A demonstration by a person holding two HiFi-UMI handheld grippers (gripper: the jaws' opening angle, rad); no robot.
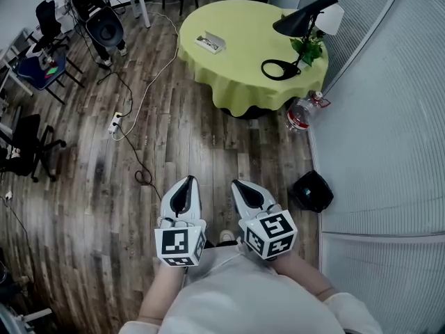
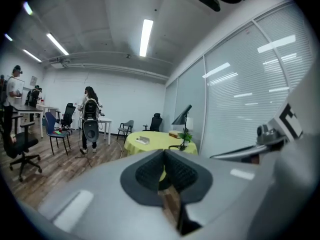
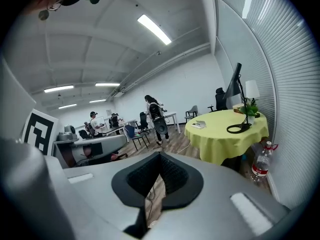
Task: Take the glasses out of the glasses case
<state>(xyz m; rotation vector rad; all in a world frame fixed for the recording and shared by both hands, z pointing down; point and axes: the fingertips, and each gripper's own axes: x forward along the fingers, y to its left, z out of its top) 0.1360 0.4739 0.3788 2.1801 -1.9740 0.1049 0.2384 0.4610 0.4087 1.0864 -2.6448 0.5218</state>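
Observation:
The glasses case [image 1: 209,42], a pale flat box, lies on the round table with a yellow-green cloth [image 1: 243,61], far ahead of me. It also shows small in the left gripper view [image 2: 142,140] and the right gripper view [image 3: 198,124]. Both grippers hang close to my body above the wooden floor, side by side and pointing toward the table. My left gripper [image 1: 186,181] [image 2: 164,154] is shut and holds nothing. My right gripper [image 1: 236,184] [image 3: 159,156] is shut too, also empty. No glasses show.
A black desk lamp [image 1: 300,26] and a small plant [image 1: 309,47] stand on the table's right side. A water bottle [image 1: 300,113] and a black bag [image 1: 312,190] sit by the blind-covered wall on the right. A cable and power strip [image 1: 115,122] cross the floor; chairs [image 1: 28,145] and a person with a backpack [image 1: 97,12] are at left.

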